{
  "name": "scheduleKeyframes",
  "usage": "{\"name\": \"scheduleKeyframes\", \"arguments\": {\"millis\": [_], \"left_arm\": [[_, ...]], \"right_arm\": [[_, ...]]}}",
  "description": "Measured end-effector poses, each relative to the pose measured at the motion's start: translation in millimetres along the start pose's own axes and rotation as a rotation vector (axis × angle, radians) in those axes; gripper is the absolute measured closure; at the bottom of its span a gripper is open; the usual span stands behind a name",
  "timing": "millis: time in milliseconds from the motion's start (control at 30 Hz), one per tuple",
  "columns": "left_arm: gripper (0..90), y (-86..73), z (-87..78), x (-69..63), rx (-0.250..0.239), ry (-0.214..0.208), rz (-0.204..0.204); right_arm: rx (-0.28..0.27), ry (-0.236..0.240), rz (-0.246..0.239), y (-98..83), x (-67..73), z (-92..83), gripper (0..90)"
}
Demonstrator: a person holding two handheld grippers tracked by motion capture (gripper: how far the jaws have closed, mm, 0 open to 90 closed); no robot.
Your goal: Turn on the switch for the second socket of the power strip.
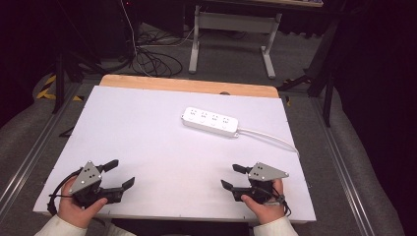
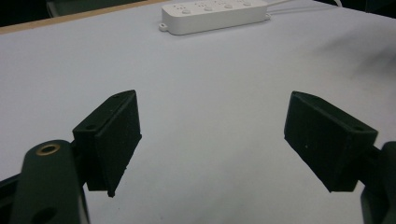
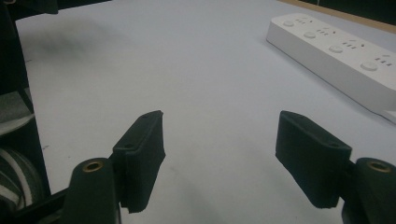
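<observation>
Both tongs, left (image 1: 121, 174) and right (image 1: 231, 177), gape empty nearside of the power strip (image 1: 210, 121), seemingly poised to start.

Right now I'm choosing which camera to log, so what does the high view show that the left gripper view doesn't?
High view alone: both hands, the left gripper and right gripper from above with open jaws, the power strip's cord, the floor cables and a table frame beyond. Left gripper view alone: its own two black pads close up. Both: the white power strip on the white table.
</observation>
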State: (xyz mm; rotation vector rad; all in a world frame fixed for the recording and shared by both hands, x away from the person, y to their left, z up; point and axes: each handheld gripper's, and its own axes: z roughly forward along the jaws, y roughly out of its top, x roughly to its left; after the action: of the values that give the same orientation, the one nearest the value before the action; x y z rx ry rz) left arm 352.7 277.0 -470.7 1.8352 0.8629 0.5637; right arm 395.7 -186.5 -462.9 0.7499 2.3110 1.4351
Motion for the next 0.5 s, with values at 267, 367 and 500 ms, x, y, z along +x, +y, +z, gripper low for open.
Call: {"name": "scheduleKeyframes", "arguments": {"millis": [267,367,500], "left_arm": [[19.0,1.0,-0.6,-1.1,-0.001,0.008,0.011],[19.0,0.9,-1.0,-0.9,0.001,0.011,0.016],[19.2,2.4,-2.4,-1.1,0.020,0.021,0.028]], "right_arm": [[0.001,-0.001,-0.004,1.4,0.7,0.4,33.5],[0.003,0.001,-0.007,2.0,1.3,0.7,33.8],[0.004,0.001,-0.015,3.3,2.3,1.2,34.3]]}}
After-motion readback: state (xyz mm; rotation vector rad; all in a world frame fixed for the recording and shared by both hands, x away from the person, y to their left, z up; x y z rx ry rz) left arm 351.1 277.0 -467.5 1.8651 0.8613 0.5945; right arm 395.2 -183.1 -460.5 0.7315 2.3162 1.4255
